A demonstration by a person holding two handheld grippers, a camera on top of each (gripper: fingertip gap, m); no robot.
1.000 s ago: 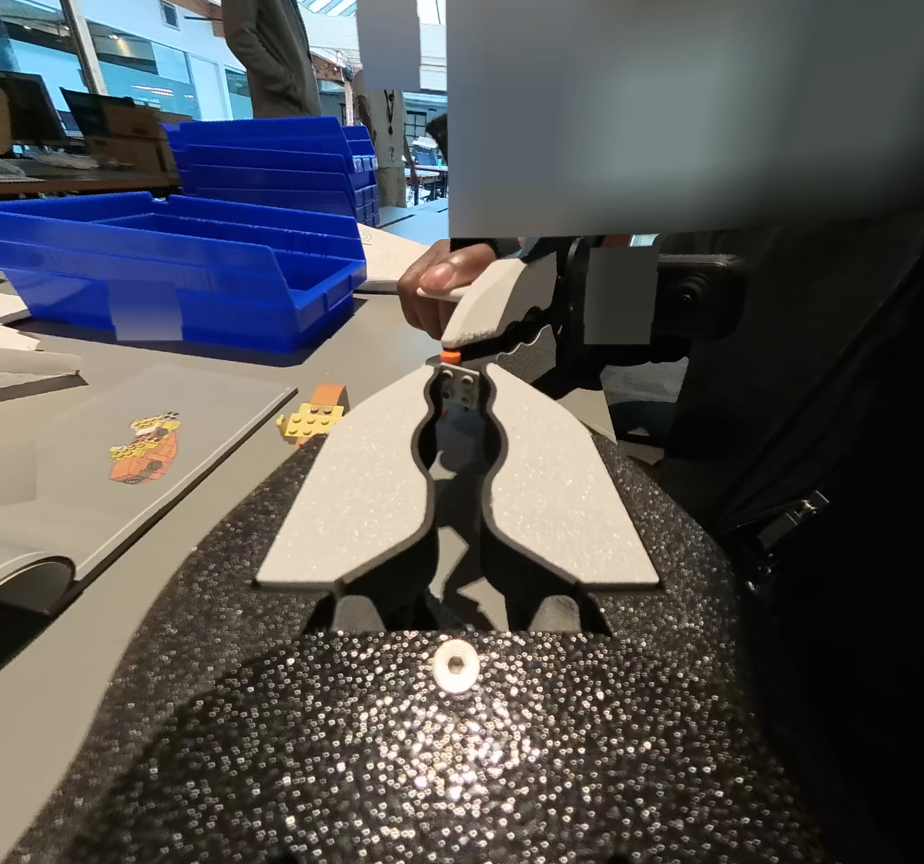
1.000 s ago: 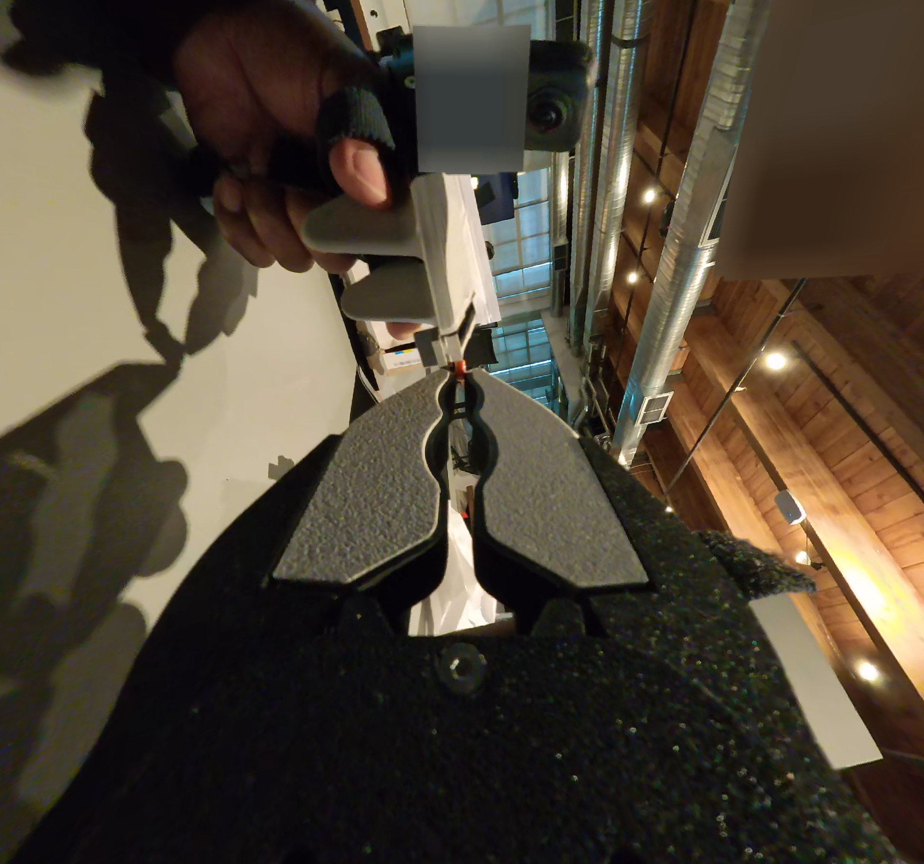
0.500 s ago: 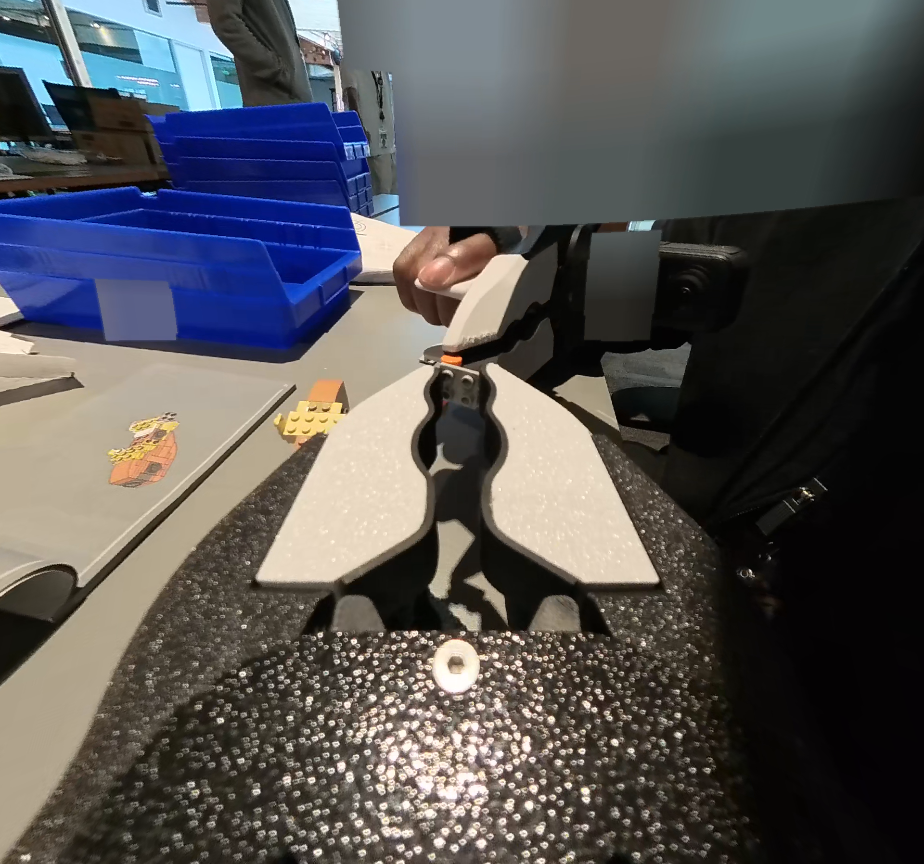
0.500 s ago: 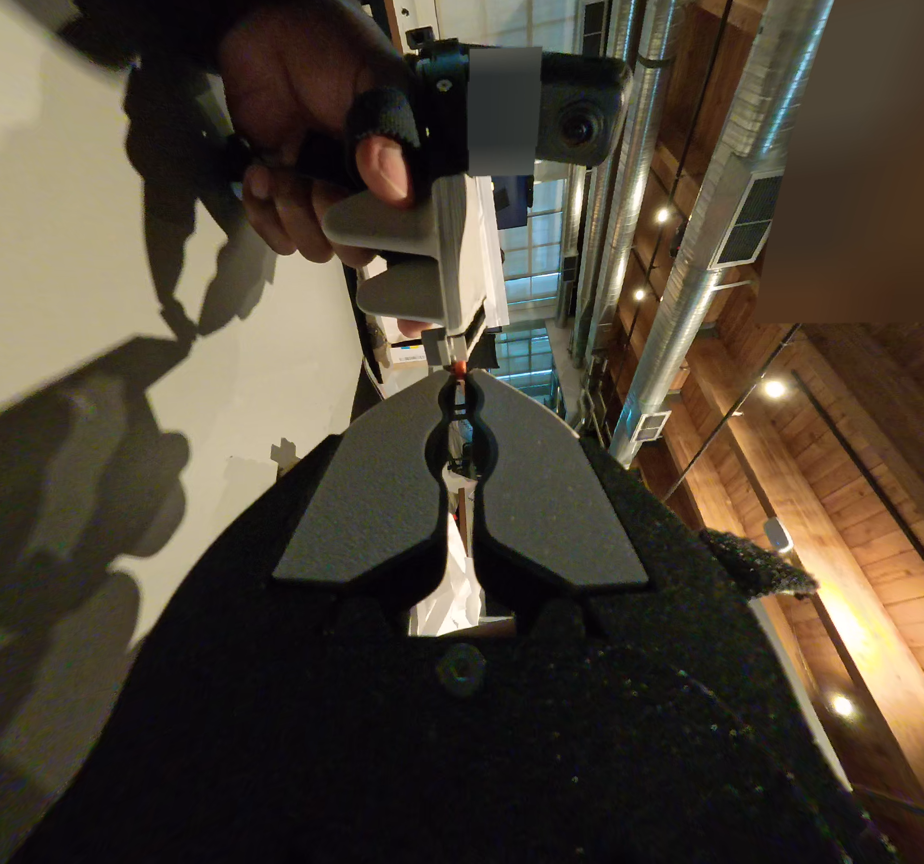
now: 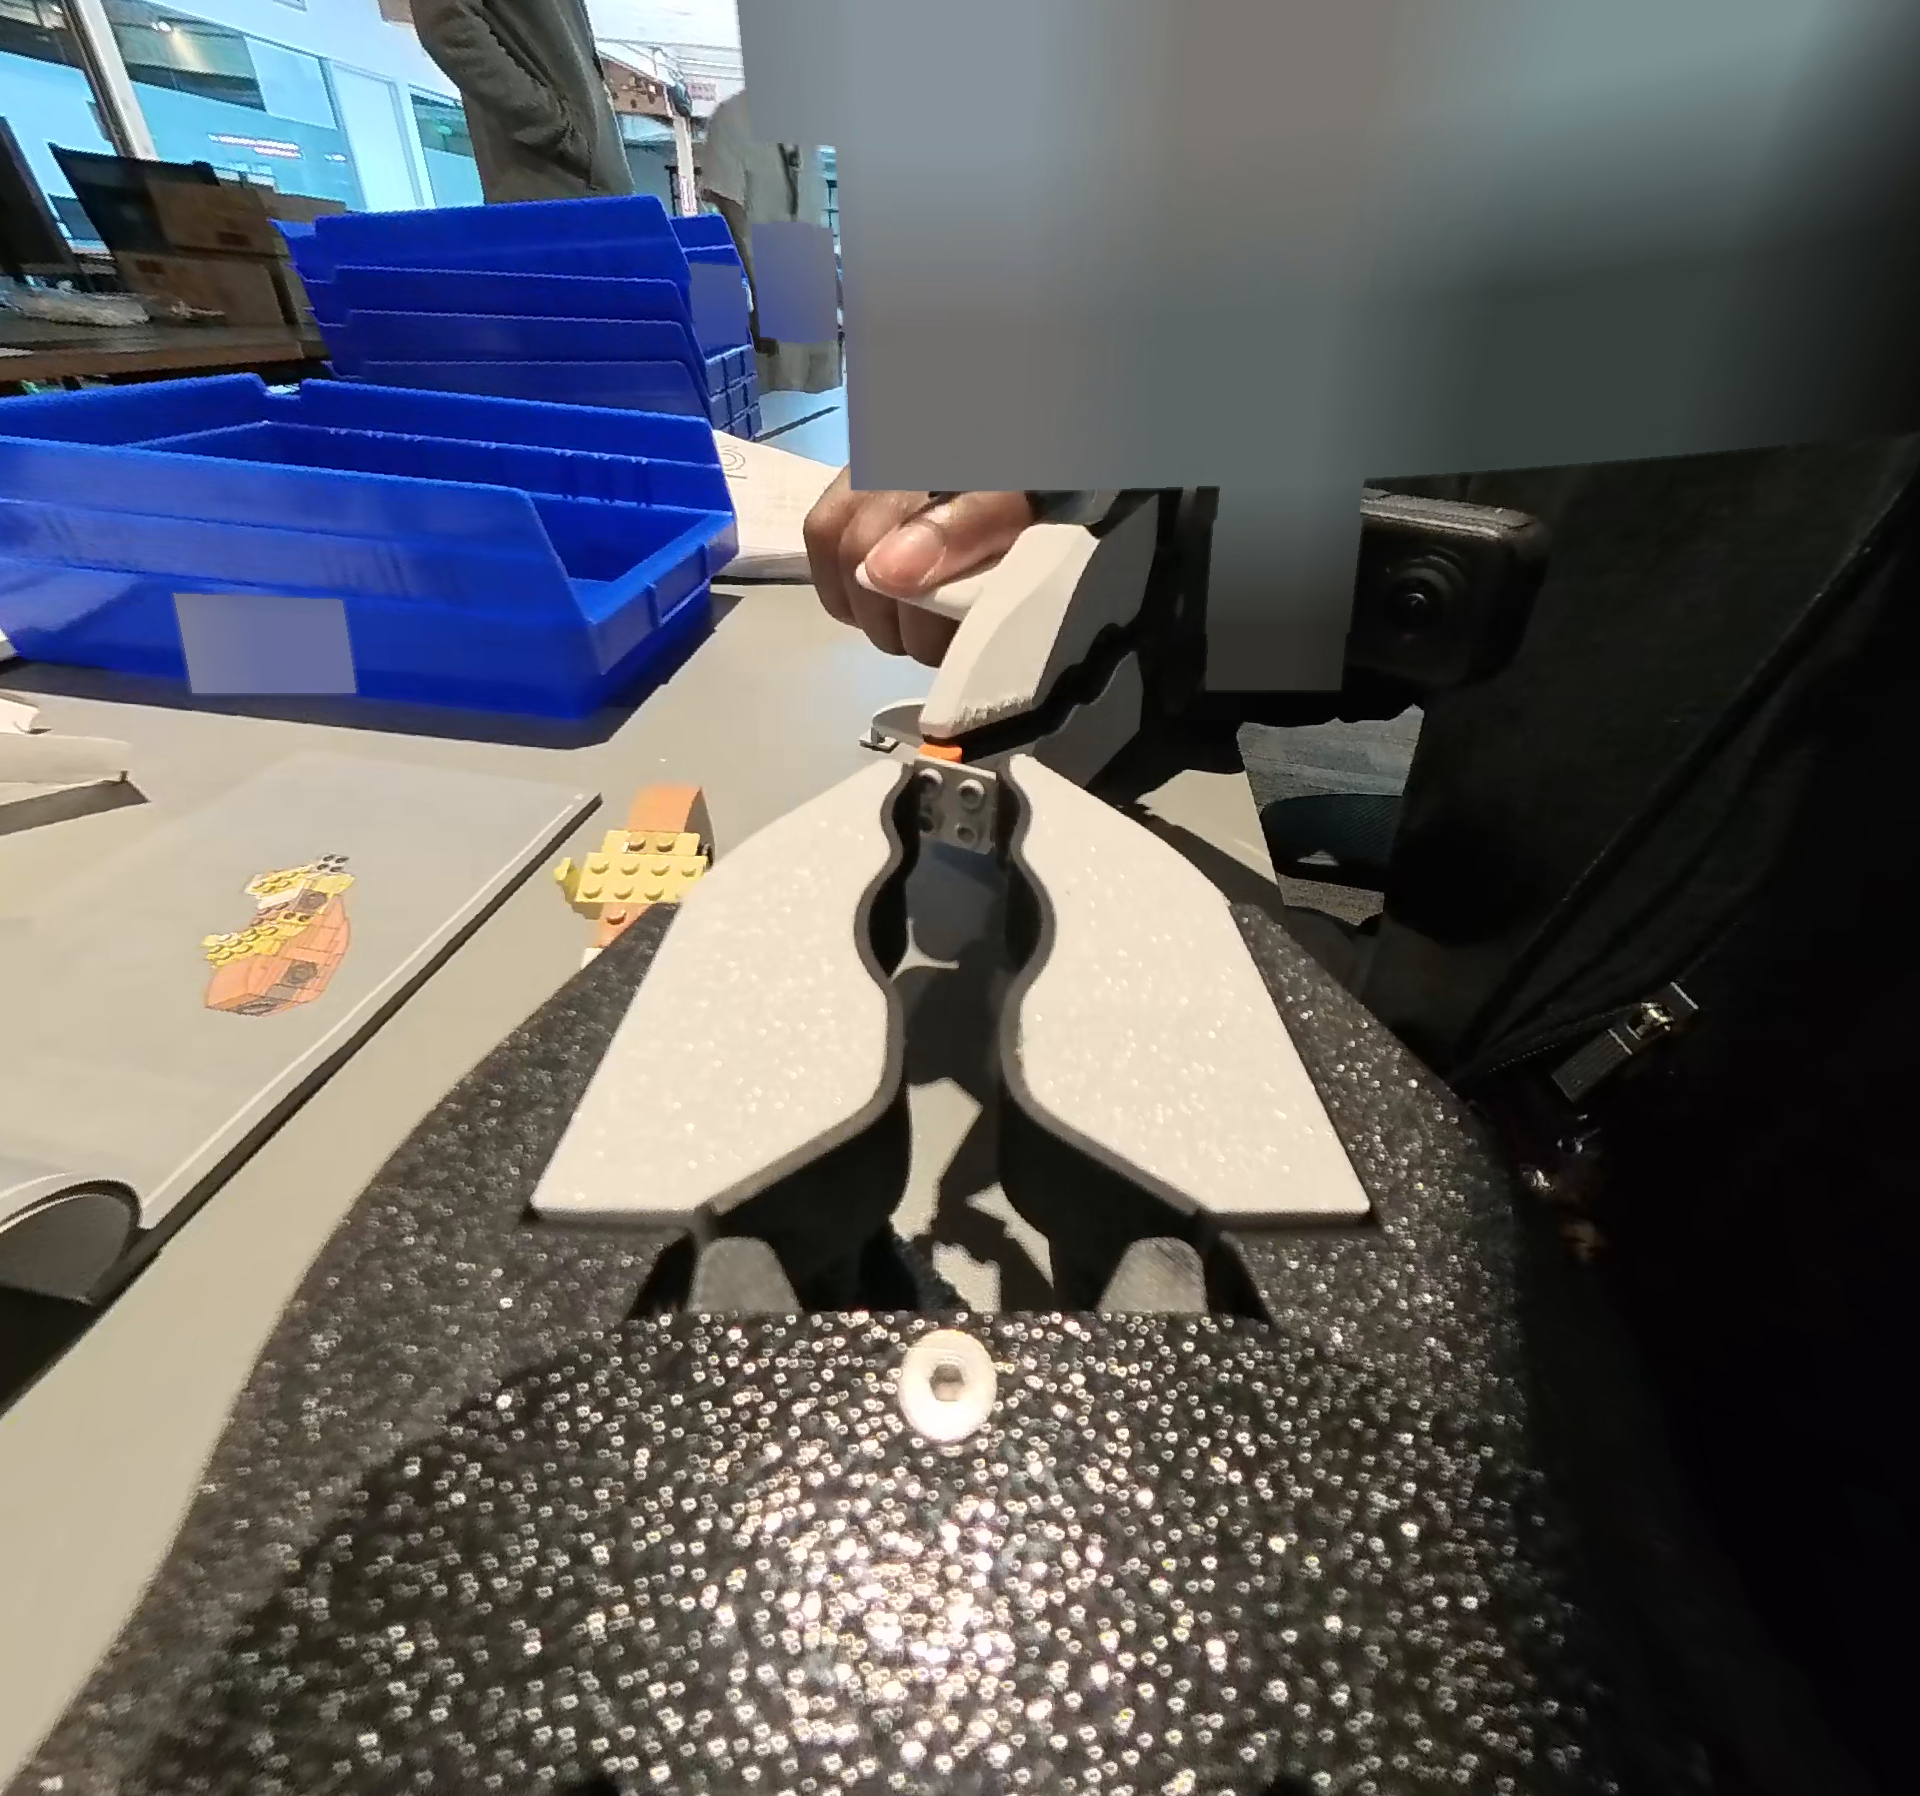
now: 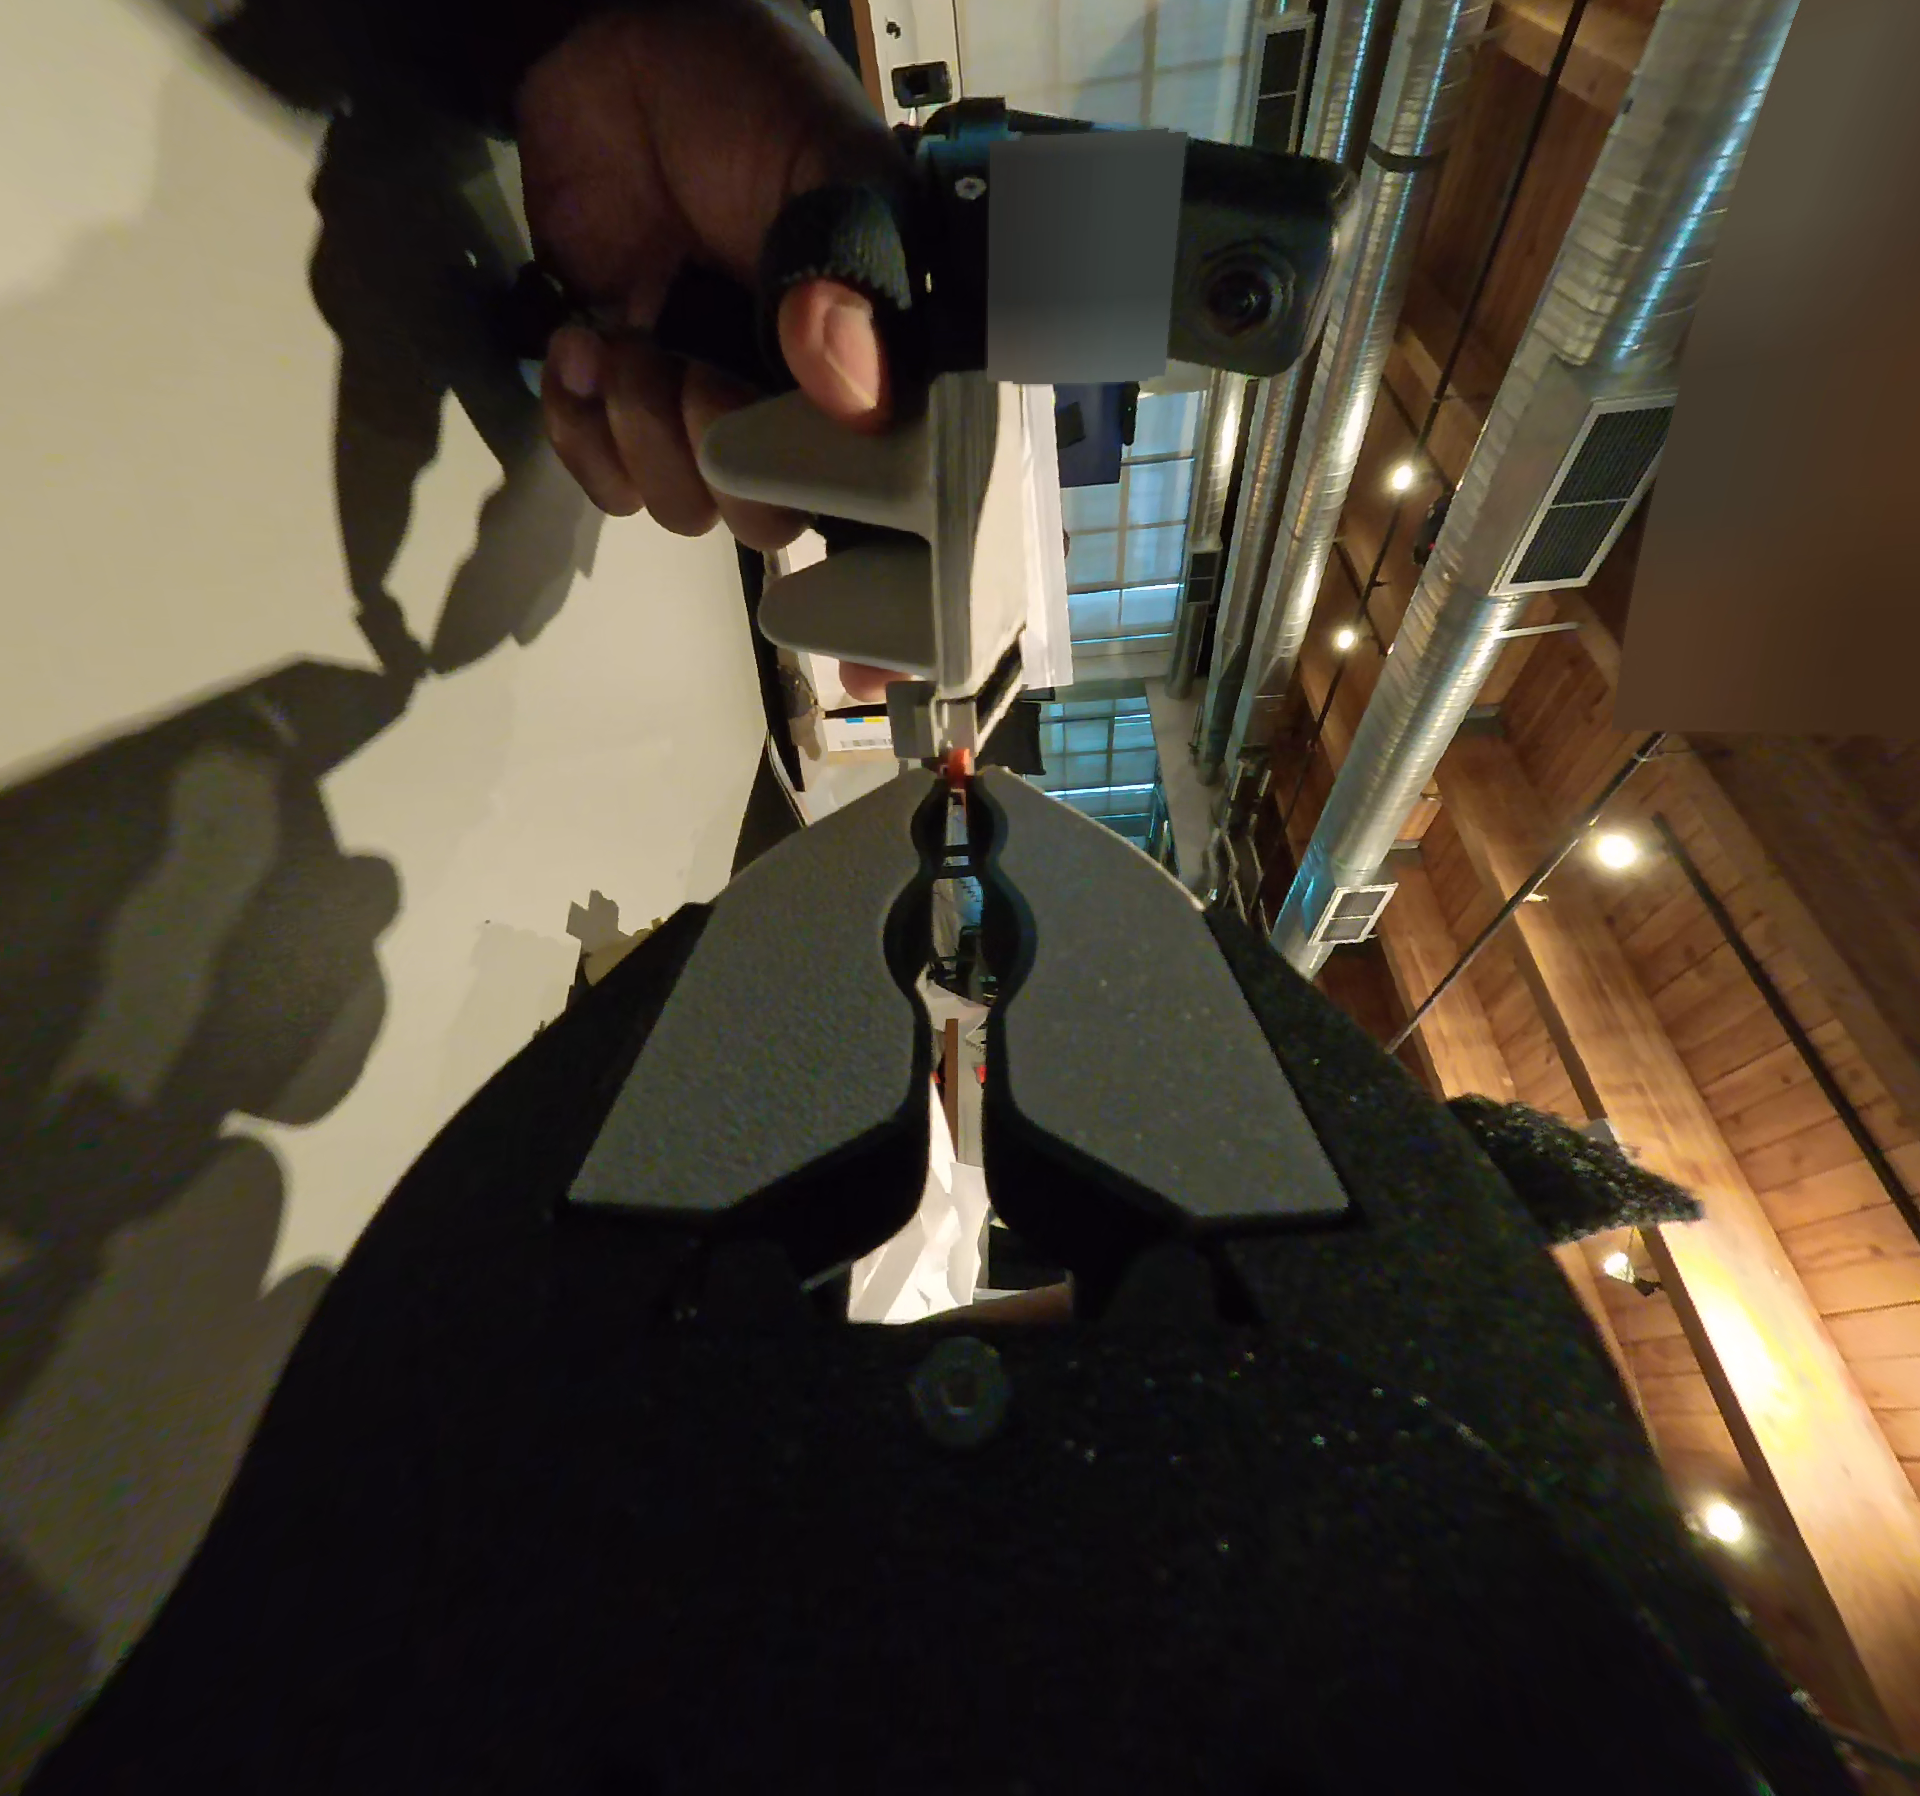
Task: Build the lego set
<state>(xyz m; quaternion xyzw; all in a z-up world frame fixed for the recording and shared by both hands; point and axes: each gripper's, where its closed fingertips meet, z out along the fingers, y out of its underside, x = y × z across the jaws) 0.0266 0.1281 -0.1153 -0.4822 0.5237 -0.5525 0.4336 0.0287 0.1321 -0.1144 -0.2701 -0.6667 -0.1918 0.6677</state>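
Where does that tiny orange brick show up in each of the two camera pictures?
Left wrist view: the orange brick sits just above centre, atop the grey brick in the left claw.
Right wrist view: just above centre, pinched at the right claw tips.
Shared landmark: the grey brick it touches.
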